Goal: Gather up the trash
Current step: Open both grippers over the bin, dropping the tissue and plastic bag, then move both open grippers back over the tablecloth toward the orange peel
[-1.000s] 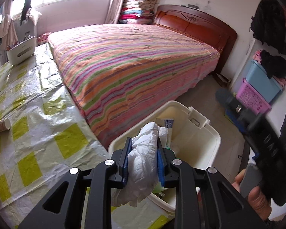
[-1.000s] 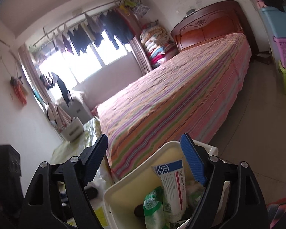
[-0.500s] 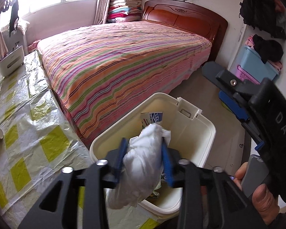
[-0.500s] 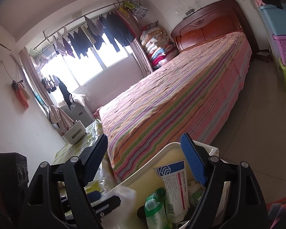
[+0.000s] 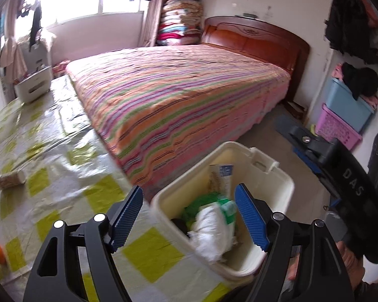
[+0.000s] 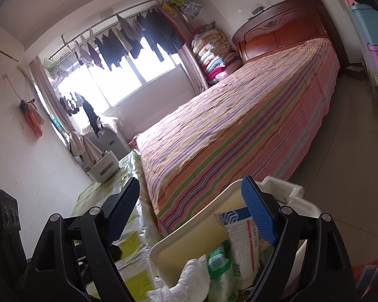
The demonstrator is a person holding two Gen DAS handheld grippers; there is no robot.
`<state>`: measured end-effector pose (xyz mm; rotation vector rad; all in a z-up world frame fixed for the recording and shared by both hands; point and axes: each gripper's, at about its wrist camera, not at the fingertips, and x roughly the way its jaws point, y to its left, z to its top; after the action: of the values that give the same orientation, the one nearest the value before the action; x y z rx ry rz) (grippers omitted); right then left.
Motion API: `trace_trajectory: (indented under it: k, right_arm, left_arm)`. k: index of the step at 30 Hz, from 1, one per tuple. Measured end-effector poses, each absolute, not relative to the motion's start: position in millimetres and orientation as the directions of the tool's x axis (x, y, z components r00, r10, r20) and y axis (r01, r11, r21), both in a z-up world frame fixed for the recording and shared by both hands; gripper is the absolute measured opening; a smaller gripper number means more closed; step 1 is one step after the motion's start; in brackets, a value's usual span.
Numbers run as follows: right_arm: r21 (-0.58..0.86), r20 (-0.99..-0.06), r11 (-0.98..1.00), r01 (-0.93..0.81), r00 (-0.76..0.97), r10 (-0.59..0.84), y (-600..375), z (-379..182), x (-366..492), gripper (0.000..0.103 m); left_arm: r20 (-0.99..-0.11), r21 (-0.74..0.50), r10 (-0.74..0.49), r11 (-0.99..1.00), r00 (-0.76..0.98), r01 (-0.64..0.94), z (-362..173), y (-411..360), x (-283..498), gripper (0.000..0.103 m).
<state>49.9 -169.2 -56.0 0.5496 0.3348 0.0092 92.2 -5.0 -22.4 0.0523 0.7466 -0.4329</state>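
Our left tongs point(image 5: 189, 214) are opening, pads clear of the crumpled white paper point(image 5: 211, 231), which lies in the cream bin point(image 5: 284, 183) below. Our right tongs point(image 6: 191, 211) gape empty. The next trash, a toppled paper cup point(image 5: 10, 180), lies crosswise far left on the bench point(image 5: 63, 166), nearer our left hand.

Past my fingers I see a bed point(image 5: 179, 100) under a striped sheet, its wooden headboard point(image 5: 254, 37) against the far wall. Left of my fingers the desk point(image 5: 50, 151) wears a yellow-checked plastic cover. At its far end sits a white box point(image 5: 32, 85). Beyond the bed, folded quilts point(image 5: 181, 22) are stacked beside the window point(image 6: 128, 75), where dark clothes point(image 6: 138, 37) hang on a rail. Far right, a blue crate point(image 5: 347, 105) sits on a pink basket point(image 5: 337, 128).
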Motion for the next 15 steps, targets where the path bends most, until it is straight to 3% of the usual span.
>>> trace_trajectory:
  k: [15]
  right_arm:
    - [0.466, -0.374, 0.878, -0.108, 0.875, 0.306, -73.1, -70.4, 80.4, 0.082]
  left_arm:
    - [-0.636, -0.102, -0.164, 0.986, 0.754, 0.129, -1.3, 125.8, 70.3, 0.073]
